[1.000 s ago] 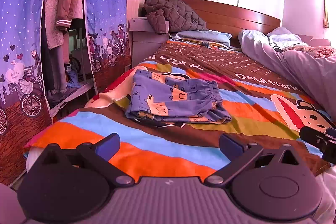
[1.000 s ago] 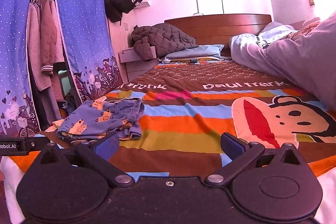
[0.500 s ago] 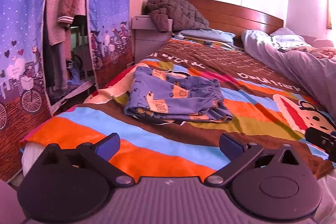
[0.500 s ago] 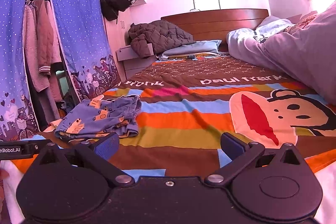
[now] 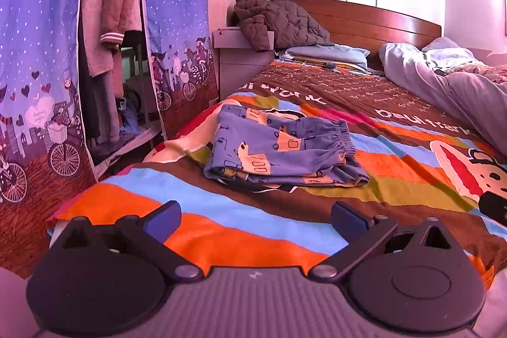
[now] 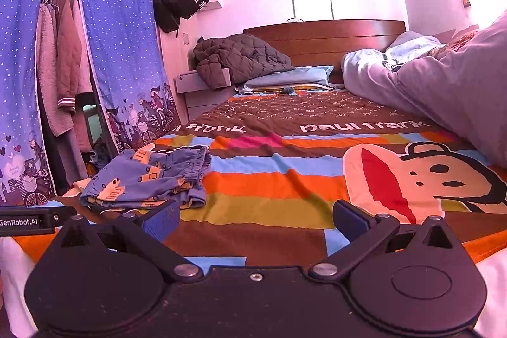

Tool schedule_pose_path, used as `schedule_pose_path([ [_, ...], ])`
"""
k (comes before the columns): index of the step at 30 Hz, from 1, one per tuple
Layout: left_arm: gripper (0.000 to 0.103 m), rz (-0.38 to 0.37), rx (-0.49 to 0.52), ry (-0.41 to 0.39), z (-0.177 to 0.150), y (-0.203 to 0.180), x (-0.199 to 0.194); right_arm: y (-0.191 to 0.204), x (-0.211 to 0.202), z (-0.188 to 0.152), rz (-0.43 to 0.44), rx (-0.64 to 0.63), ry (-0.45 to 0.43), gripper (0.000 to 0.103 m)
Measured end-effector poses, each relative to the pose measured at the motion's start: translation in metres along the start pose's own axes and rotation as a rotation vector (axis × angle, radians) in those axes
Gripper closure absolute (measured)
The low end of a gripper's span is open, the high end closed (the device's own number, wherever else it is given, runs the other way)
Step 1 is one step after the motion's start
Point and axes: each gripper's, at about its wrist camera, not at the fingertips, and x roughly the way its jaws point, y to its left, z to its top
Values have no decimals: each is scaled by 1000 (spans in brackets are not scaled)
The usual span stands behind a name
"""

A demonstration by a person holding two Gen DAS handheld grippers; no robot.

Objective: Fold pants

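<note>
The blue pants with orange cartoon prints lie folded in a compact stack on the striped bedspread, near the bed's left edge. They also show in the right wrist view at the left. My left gripper is open and empty, held back from the pants near the foot of the bed. My right gripper is open and empty, to the right of the pants and apart from them. The left gripper's body shows at the left edge of the right wrist view.
A grey duvet is heaped along the bed's right side. A dark quilted jacket lies on the nightstand by the wooden headboard. A blue curtained wardrobe with hanging coats stands left of the bed.
Both grippers have drawn slightly back and shifted, staying open. The folded pants have not moved.
</note>
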Motion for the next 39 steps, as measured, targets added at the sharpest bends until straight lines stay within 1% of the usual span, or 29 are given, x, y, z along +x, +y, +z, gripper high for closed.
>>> schedule_pose_path([
  [4, 0, 2, -21, 3, 0, 4, 0, 1, -1, 0, 2, -2, -1, 1],
  [7, 0, 7, -16, 12, -1, 4, 1, 1, -1, 0, 1, -2, 0, 1],
  [11, 0, 1, -7, 6, 0, 2, 0, 1, -1, 0, 1, -3, 1, 1],
  [18, 0, 4, -6, 40, -1, 1, 4, 1, 0, -1, -1, 1, 7, 1],
  [21, 0, 3, -12, 42, -1, 2, 3, 0, 0, -1, 0, 8, 11, 1],
  [26, 0, -1, -22, 37, -1, 3, 1, 0, 0, -2, -4, 10, 11, 1],
  [32, 0, 5, -4, 19, -2, 0, -1, 0, 1, -2, -12, -5, 11, 1],
  [34, 0, -6, -3, 19, -1, 0, -1, 0, 1, -2, -13, -2, 11, 1],
  [39, 0, -18, 10, -14, -1, -1, -6, 0, 2, -2, -18, -2, 14, 1],
])
